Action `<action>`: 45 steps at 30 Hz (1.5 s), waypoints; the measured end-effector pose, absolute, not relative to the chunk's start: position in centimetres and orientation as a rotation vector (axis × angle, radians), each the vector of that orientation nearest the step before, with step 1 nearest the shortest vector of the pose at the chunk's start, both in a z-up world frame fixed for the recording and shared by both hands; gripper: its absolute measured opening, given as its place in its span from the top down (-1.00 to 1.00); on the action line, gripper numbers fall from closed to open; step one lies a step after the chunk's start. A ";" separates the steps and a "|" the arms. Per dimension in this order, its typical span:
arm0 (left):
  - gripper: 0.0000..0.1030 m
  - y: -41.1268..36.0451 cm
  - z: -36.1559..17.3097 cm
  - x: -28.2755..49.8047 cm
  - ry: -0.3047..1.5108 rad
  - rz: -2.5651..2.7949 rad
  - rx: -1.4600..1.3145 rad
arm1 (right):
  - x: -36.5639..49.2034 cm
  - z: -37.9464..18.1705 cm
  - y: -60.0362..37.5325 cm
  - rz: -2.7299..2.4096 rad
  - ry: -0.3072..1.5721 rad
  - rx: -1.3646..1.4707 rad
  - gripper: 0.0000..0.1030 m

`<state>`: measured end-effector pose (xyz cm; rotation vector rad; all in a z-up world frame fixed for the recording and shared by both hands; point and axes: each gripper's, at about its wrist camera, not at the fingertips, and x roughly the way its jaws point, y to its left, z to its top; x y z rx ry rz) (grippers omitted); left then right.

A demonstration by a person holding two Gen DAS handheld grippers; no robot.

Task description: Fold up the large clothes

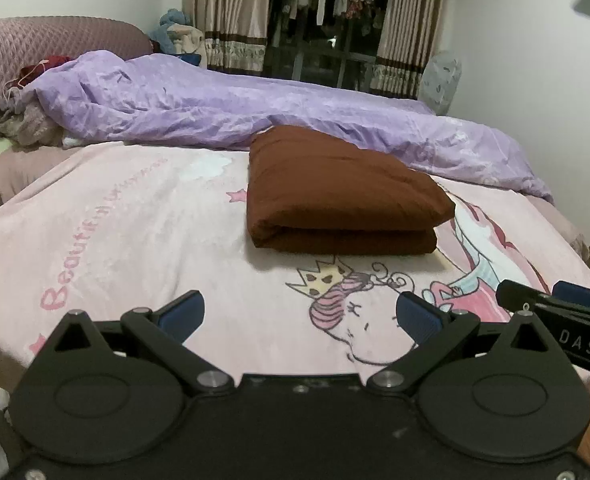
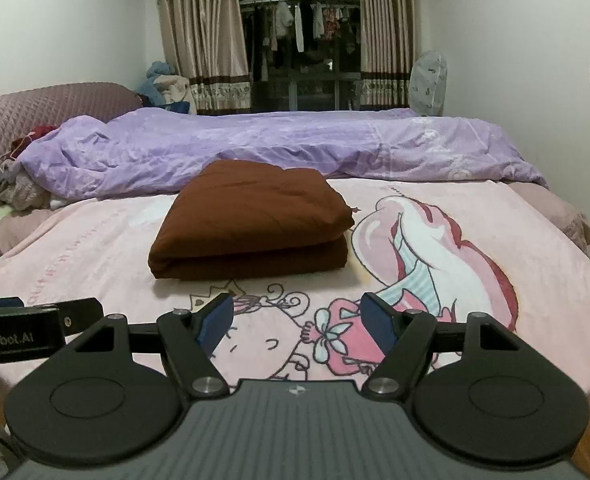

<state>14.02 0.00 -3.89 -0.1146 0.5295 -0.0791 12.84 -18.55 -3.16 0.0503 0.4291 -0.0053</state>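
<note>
the brown garment (image 2: pixel 251 224) lies folded in a thick bundle on the pink blanket (image 2: pixel 95 248), just in front of the purple quilt (image 2: pixel 255 140), and both the left tongs (image 1: pixel 299 314) and right tongs (image 2: pixel 295 320) hang spread and empty on the near side of it. i'd guess the plump top layer could slide or spring open if nudged from one side. only the right view shows the bundle's far right corner; the left view shows the blanket's lettering.

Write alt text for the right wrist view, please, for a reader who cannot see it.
A folded brown garment lies on a pink cartoon blanket on a bed, with a crumpled purple duvet behind it. The right gripper is open and empty in the foreground, short of the garment.
</note>
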 end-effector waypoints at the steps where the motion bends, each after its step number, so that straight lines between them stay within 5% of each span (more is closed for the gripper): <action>1: -1.00 0.0 -3.9 13.9 0.532 -0.081 -0.113 | 12.8 -3.1 -18.6 -0.006 0.428 0.049 -0.65; 45: -1.00 -0.4 -3.8 13.3 0.547 -0.069 -0.100 | 12.3 -3.1 -18.5 -0.002 0.434 0.047 -0.65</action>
